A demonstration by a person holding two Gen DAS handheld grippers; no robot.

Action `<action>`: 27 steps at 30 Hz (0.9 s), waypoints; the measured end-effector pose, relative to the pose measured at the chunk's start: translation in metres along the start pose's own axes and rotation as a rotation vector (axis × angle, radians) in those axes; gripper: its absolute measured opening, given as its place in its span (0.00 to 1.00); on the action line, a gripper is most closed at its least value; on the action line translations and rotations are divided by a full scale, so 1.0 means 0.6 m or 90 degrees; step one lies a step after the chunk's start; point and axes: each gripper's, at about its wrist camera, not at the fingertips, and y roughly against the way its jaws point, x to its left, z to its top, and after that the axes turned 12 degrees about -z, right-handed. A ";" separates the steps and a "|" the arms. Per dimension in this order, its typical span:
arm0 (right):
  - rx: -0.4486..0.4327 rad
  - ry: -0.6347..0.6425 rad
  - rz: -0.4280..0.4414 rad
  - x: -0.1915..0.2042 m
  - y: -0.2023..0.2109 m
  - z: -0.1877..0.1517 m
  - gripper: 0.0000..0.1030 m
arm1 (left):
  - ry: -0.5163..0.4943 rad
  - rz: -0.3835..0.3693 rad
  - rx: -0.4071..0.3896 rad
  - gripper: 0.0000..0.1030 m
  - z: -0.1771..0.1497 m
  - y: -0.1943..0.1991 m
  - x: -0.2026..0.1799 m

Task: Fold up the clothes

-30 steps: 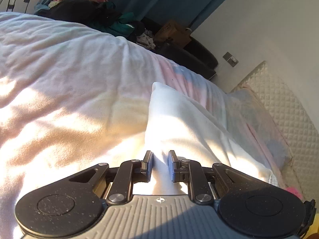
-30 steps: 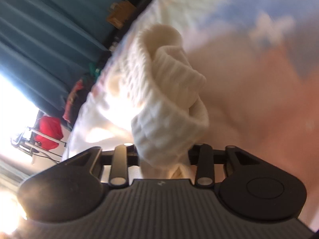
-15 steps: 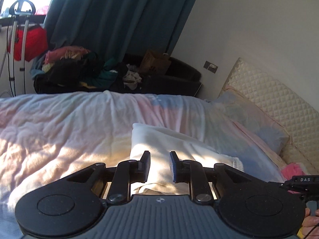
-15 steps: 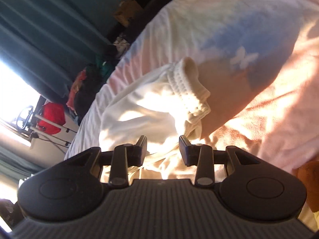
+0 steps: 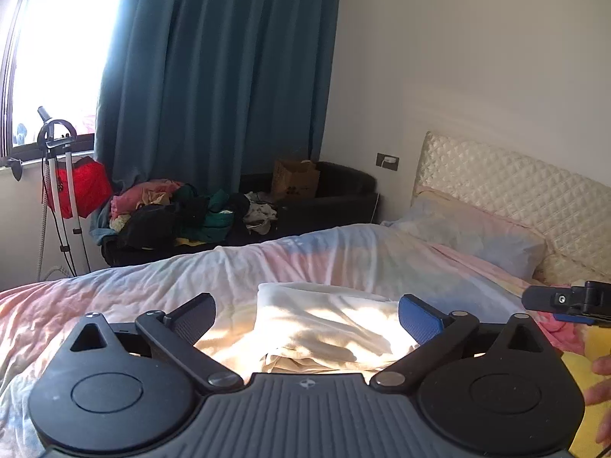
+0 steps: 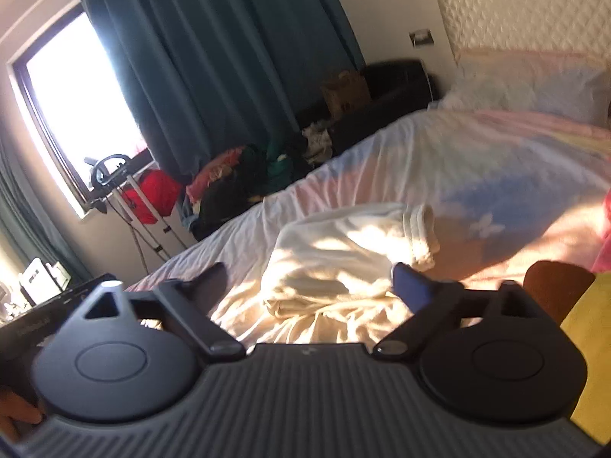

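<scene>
The bed point(image 5: 114, 286), spread with a pastel cover, serves as the folding surface, broad and soft enough to lay a garment flat. Beyond its far edge a heap of unsorted clothes point(image 5: 164, 213) sits on a dark sofa beside the teal curtain point(image 5: 214, 76), likely the stock waiting its turn. The cream garment point(image 5: 324, 328) lies in the middle of the bed, folded into a rough block with its ribbed cuff point(image 6: 422, 236) turned over on the headboard side; the near edge is rumpled, so the fold looks loose rather than crisp. The left tool point(image 5: 307, 315) hovers above the garment's near edge, its jaws opening to full width with nothing pinched between them. The right tool point(image 6: 307, 286) hangs likewise, jaws opening wide and clear of the cloth. Both seem raised away because this garment is set down
</scene>
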 end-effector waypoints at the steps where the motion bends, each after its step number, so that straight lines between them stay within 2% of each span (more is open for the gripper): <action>1: -0.025 0.018 -0.008 0.007 0.019 -0.003 1.00 | 0.002 -0.002 -0.002 1.00 -0.003 0.016 -0.008; 4: -0.046 0.034 0.002 0.020 0.054 -0.015 1.00 | 0.026 -0.010 -0.005 1.00 -0.014 0.063 -0.014; 7: -0.059 0.037 0.009 0.031 0.082 -0.032 1.00 | 0.013 0.005 -0.021 1.00 -0.027 0.106 -0.019; 10: -0.087 0.060 -0.004 0.046 0.108 -0.054 1.00 | 0.015 0.000 -0.031 1.00 -0.041 0.144 -0.021; 13: -0.117 0.078 -0.012 0.061 0.130 -0.078 1.00 | -0.033 0.036 -0.049 1.00 -0.055 0.169 -0.036; 18: -0.148 0.087 -0.030 0.079 0.144 -0.117 1.00 | -0.066 0.024 -0.039 1.00 -0.081 0.174 -0.050; 22: -0.144 0.093 -0.030 0.089 0.136 -0.150 1.00 | -0.065 0.014 -0.036 1.00 -0.106 0.168 -0.045; 27: -0.140 0.099 -0.050 0.091 0.116 -0.191 1.00 | -0.070 0.004 -0.071 1.00 -0.159 0.158 -0.020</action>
